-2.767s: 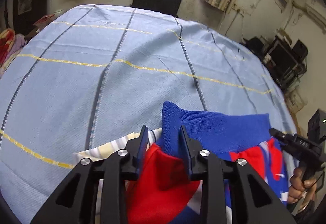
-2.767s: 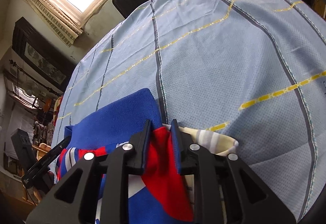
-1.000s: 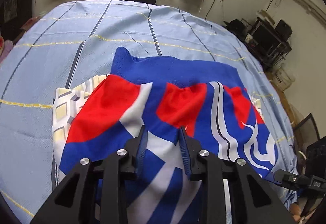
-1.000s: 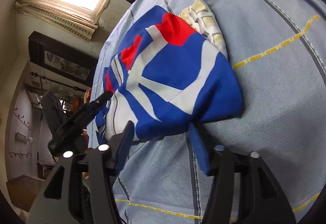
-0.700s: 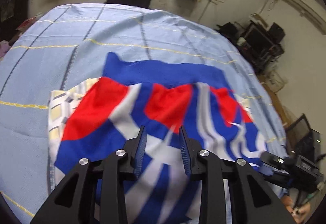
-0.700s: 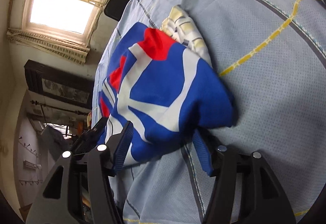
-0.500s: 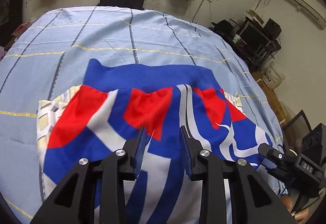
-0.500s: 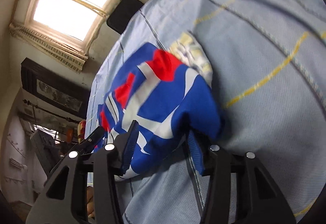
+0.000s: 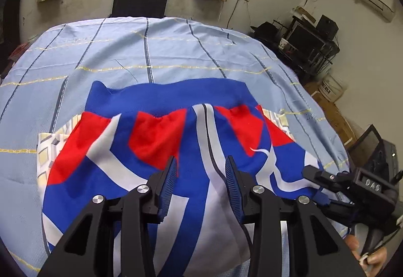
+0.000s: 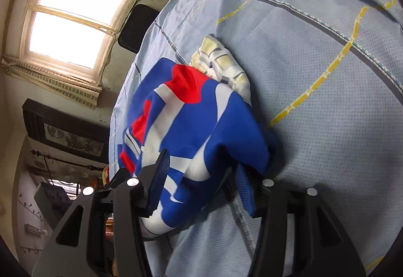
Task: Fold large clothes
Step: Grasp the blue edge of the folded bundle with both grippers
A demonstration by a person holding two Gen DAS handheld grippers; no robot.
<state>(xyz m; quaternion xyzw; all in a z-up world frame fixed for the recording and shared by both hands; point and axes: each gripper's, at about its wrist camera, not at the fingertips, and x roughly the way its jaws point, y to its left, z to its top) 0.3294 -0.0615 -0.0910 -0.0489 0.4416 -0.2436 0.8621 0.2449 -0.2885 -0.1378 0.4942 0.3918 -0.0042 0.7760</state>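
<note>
A blue, red and white garment point(image 9: 156, 141) lies folded on the light blue bedsheet point(image 9: 141, 55), over a cream checked cloth point(image 9: 45, 151). My left gripper point(image 9: 201, 176) is open and empty, hovering over the garment's near middle. My right gripper point(image 10: 199, 173) is open with its jaws on either side of the garment's near right corner point(image 10: 214, 135), not closed on it. The right gripper also shows in the left wrist view point(image 9: 327, 191) at the garment's right edge. The left gripper shows faintly in the right wrist view point(image 10: 55, 198).
A black chair point(image 9: 139, 1) stands behind the bed under the window. Shelves with electronics point(image 9: 302, 42) and boxes point(image 9: 330, 90) stand to the right. The sheet's far half point(image 10: 314, 50) lies flat with yellow and dark stripes.
Both grippers let go of the garment, which now lies spread flat. The left gripper opened a little wider and shifted right. The right gripper moved in at the garment's right corner.
</note>
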